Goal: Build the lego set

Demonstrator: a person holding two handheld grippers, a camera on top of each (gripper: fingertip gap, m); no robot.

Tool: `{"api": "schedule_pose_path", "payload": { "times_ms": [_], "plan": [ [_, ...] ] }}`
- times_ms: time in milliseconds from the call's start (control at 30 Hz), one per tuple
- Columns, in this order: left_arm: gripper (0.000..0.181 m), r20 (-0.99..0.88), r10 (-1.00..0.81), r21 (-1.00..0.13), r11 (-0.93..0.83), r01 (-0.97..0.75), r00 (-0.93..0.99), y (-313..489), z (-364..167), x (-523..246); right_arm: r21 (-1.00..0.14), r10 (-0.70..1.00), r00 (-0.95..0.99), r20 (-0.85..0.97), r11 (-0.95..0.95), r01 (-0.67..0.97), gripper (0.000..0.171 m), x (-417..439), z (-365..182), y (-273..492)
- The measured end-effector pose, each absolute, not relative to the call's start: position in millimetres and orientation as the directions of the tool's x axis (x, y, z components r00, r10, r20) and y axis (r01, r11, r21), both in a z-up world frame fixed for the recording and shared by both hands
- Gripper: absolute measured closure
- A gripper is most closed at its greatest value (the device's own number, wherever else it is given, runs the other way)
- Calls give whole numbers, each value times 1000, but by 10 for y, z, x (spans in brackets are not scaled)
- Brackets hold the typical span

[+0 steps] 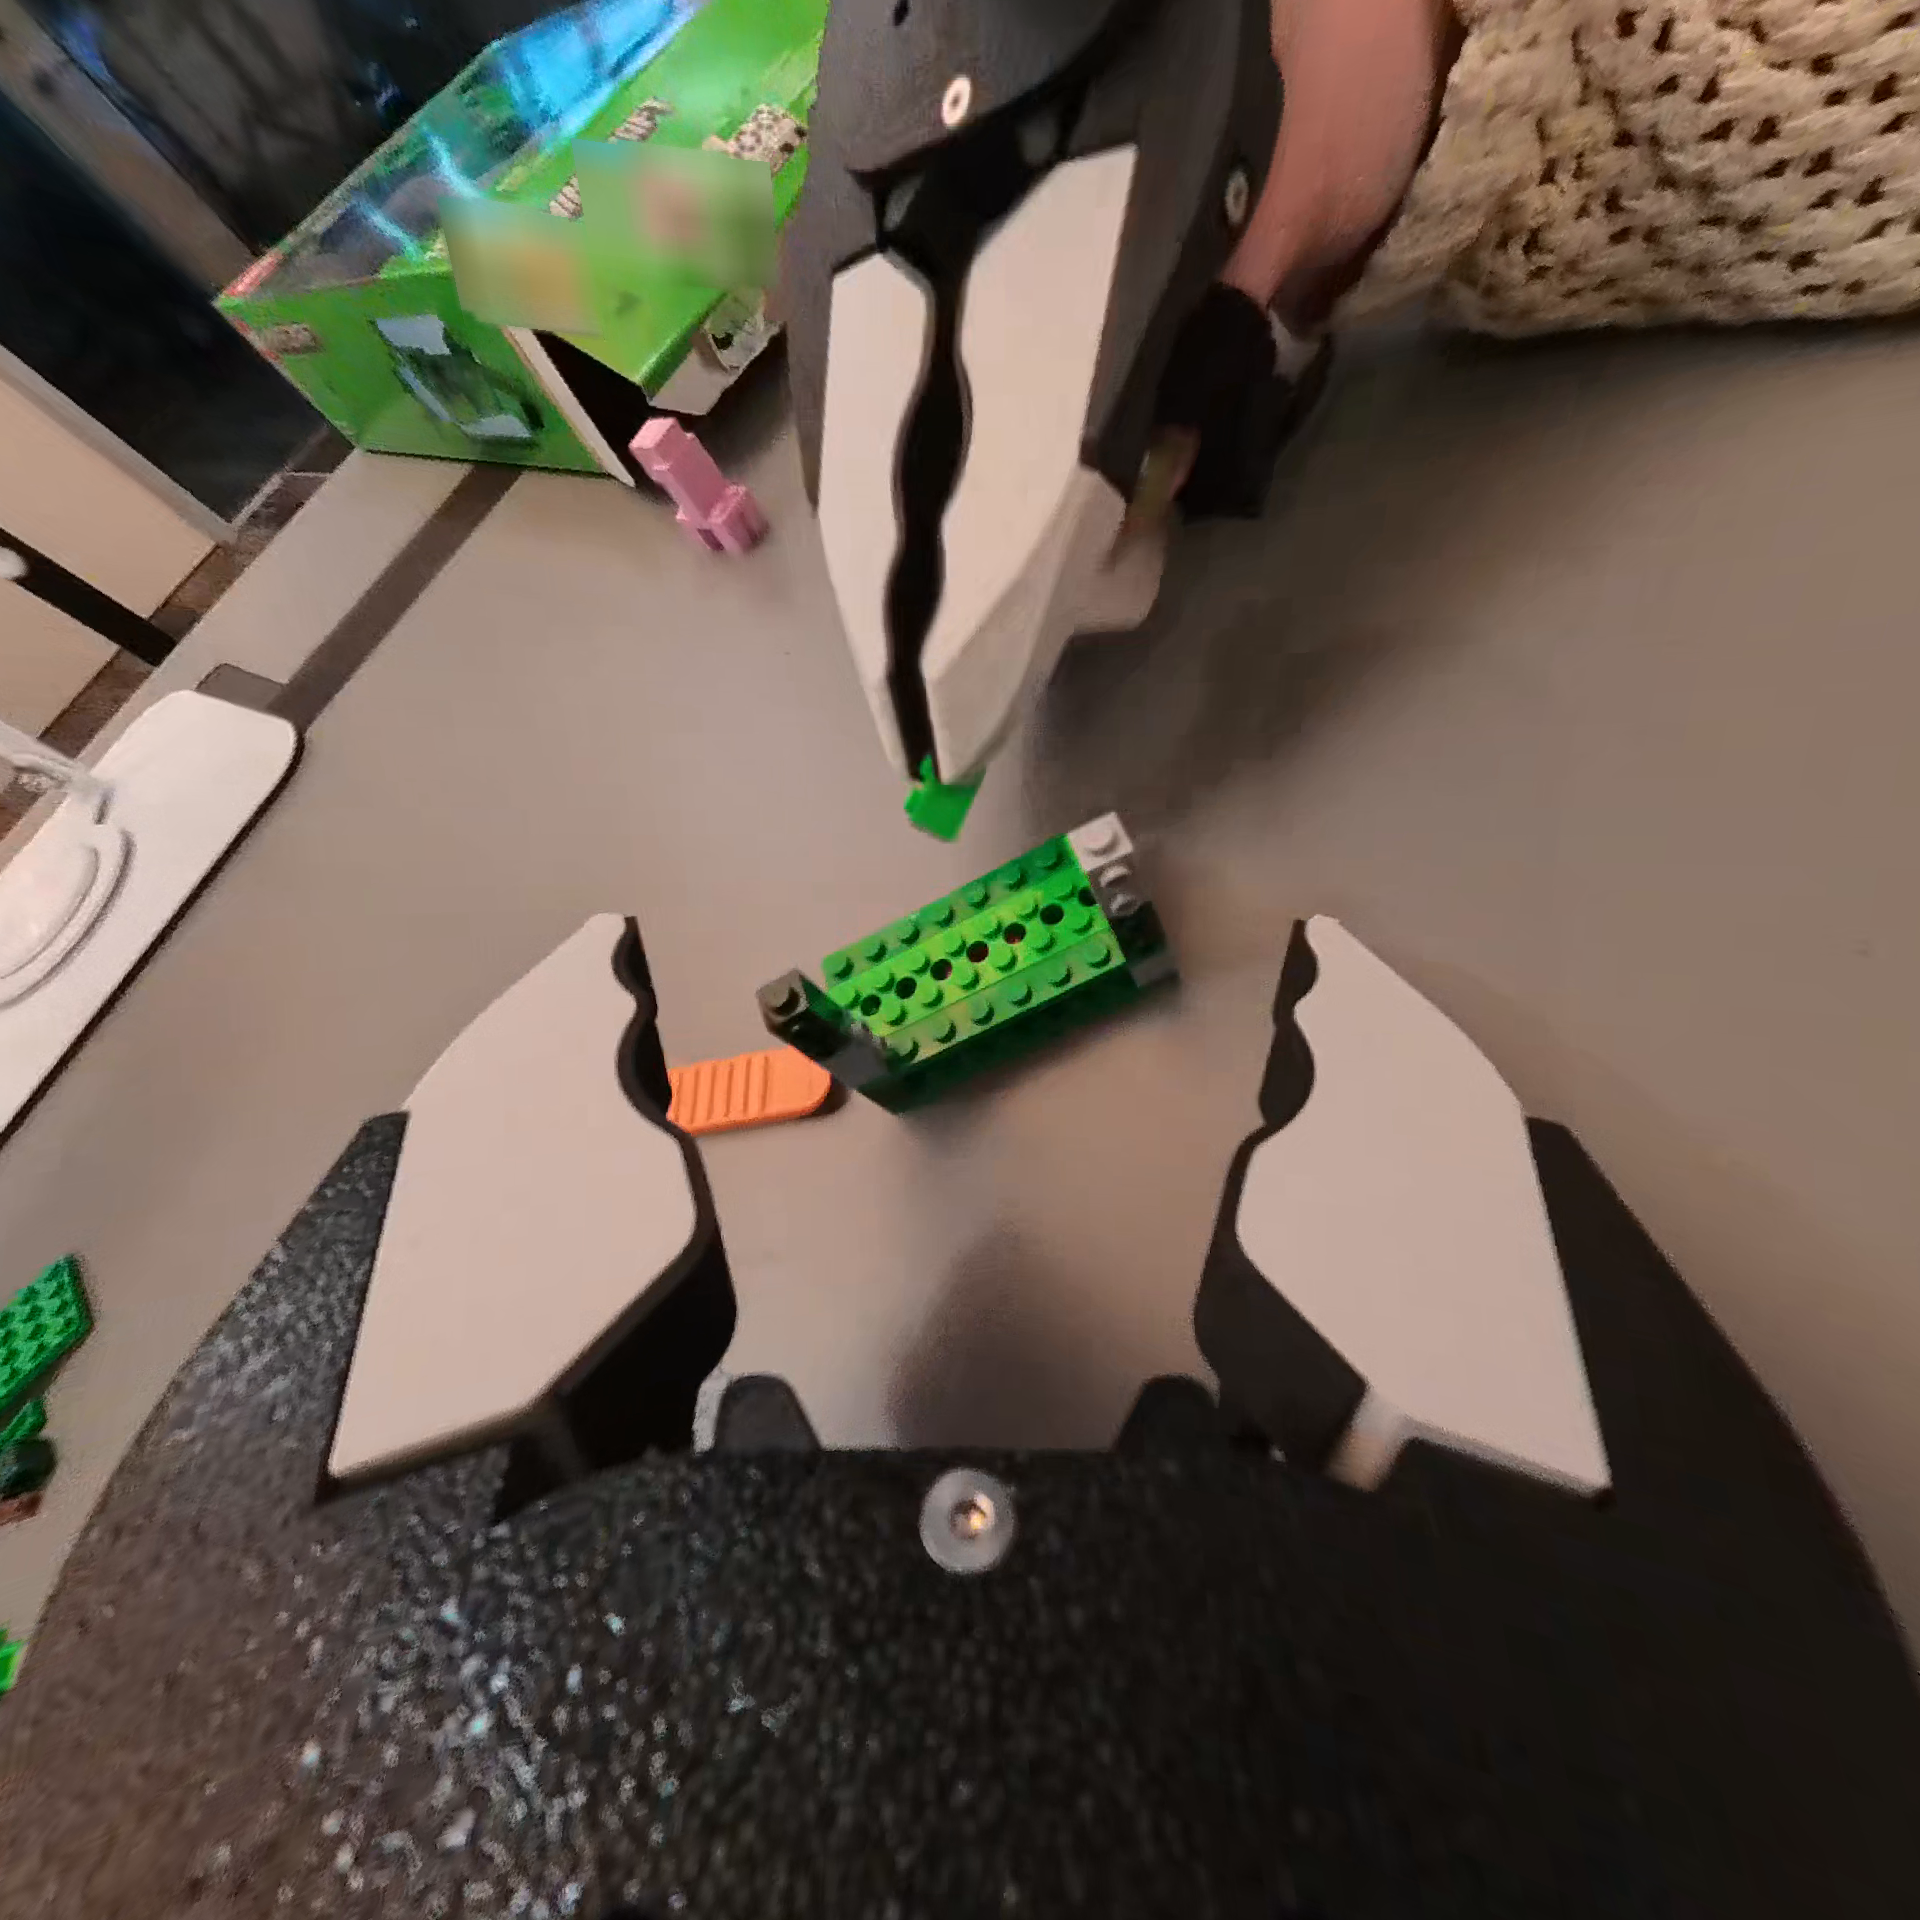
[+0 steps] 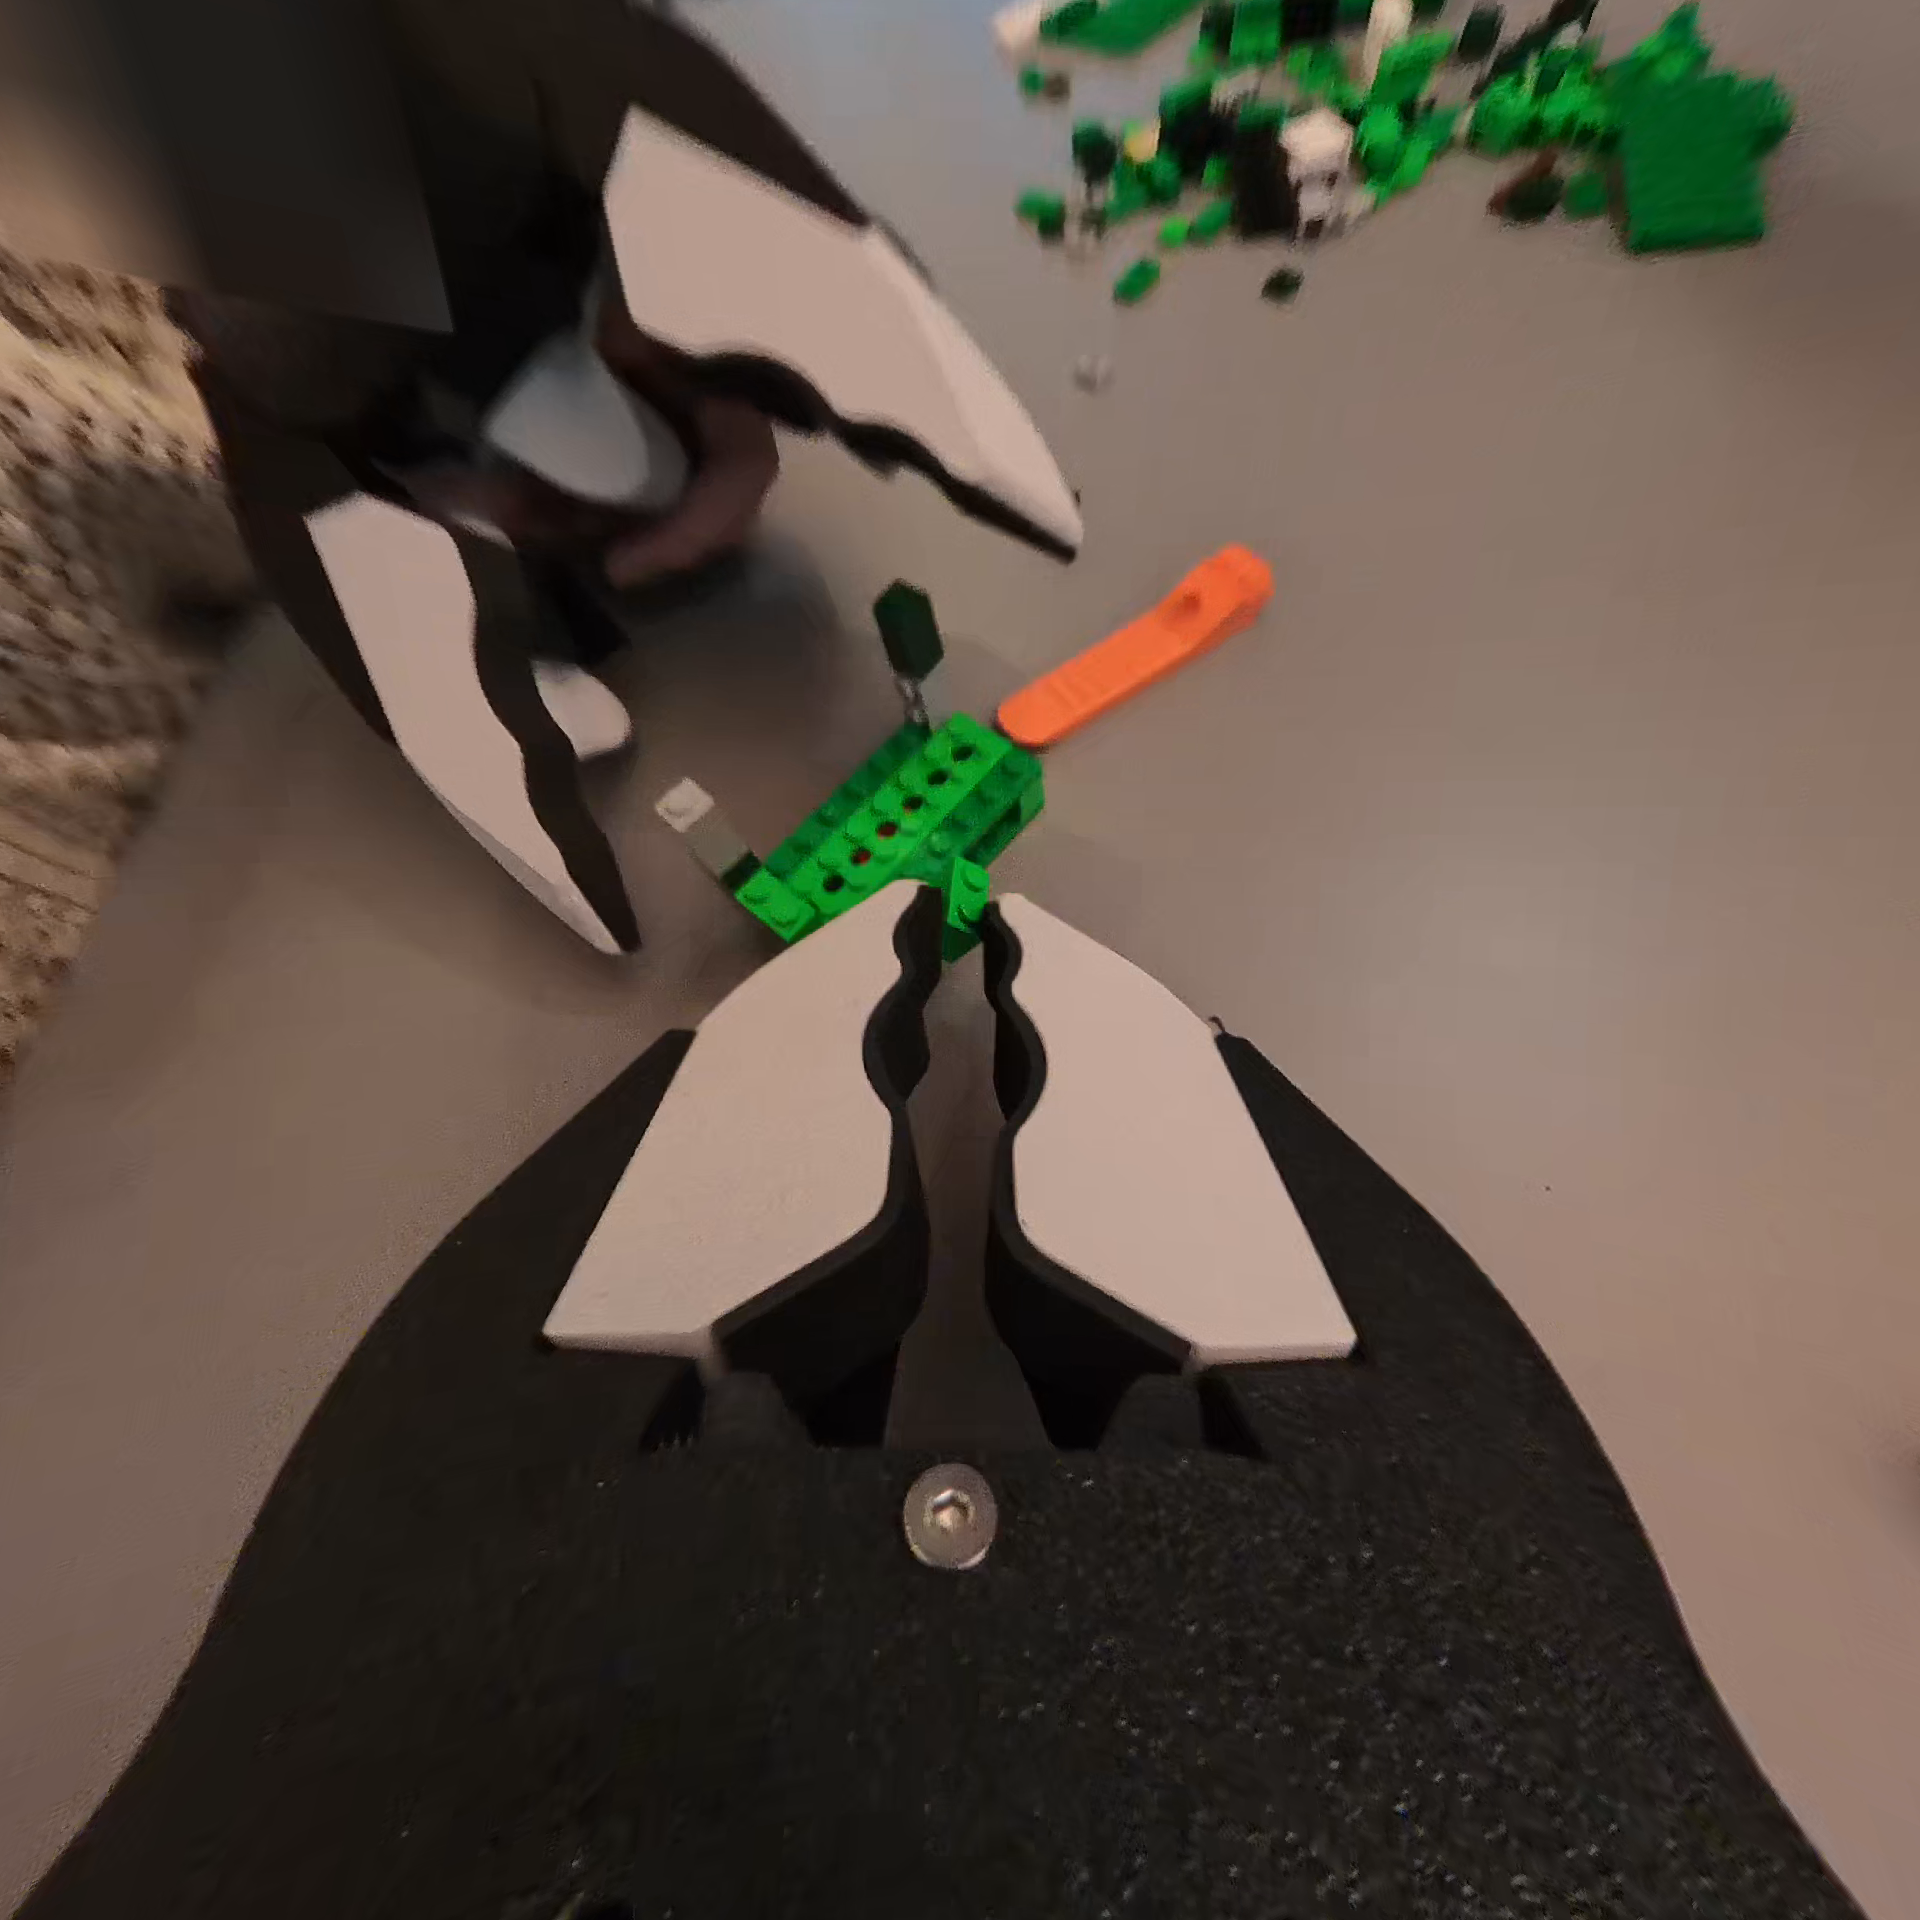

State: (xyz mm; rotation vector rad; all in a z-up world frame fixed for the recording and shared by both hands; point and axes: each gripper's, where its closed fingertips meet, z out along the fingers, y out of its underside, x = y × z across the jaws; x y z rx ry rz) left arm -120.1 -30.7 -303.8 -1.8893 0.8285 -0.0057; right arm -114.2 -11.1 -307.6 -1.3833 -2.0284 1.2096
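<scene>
Grey table (image 1: 1455, 727) holds everything. Green block build (image 1: 987, 971) lies on its side near the middle, studs facing up and sideways, w/ a row of round holes along one face, a grey brick at one end and a dark brick at the other. Same build in right wrist view (image 2: 904, 821).

Right claw (image 2: 951, 914) is nearly closed, pinching a small green piece (image 2: 966, 909) at the very tips; from the left wrist view that claw (image 1: 935, 774) comes down from above, piece (image 1: 940, 805) held just above and beside the build's grey end, not touching it as far as I can tell. Knit sleeve (image 1: 1662, 177) and a hand sit behind that claw.

Left claw (image 1: 961, 935) is spread wide, nothing between its fingers, build lying ahead of the gap. In right wrist view the left claw (image 2: 852, 738) is also wide, one finger either side of the build's far edge, apart from it.

Around it:
- Orange flat tool (image 1: 748, 1091) right beside the build's dark end, touching or nearly; partly hidden behind left finger (image 1: 540, 1195). Also seen at (image 2: 1132, 649).
- Pink block figure (image 1: 701, 488) farther back, near green box (image 1: 499, 312).
- White flat pad (image 1: 156, 831) at left edge, w/ something clear on it.
- Green plate (image 1: 36, 1330) at left edge.
- Loose pile of green, black, white bricks (image 2: 1351, 135) well apart from the build, blurry.
</scene>
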Motion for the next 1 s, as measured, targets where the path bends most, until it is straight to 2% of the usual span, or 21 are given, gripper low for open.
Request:
{"api": "schedule_pose_path", "payload": {
  "times_ms": [167, 367, 467, 600, 733, 867, 1000],
  "plan": [
    [67, -311, -503, -826, -277, -491, 807, -437, -2994, -1350, -771, 873, -475, -110, 226, 595, 164, -1078, -3210, -321],
    [65, -215, -386, -795, -464, -390, 897, -823, -3190, -1673, -842, 825, -557, -91, 235, 486, 164, -1244, -3061, -853],
    [72, -164, -357, -794, -506, -338, 920, -924, -3226, -1611, -888, 881, -471, -40, 185, 421, 164, -1306, -2953, -652],
    [83, -213, -321, -784, -509, -357, 923, -824, -3232, -1516, -938, 963, -271, 10, 103, 331, 164, -1393, -2791, -360],
    [99, -171, -285, -767, -563, -309, 943, -723, -3282, -1501, -924, 976, -198, 89, 155, 349, 164, -1421, -2828, -335],
    [105, -109, -263, -754, -606, -252, 959, -680, -3312, -1568, -921, 983, -142, 120, 163, 353, 164, -1438, -2829, -335],
    [123, -88, -285, -756, -605, -251, 954, -676, -3319, -1627, -913, 984, -107, 145, 175, 368, 164, -1446, -2850, -340]
  ]
}}
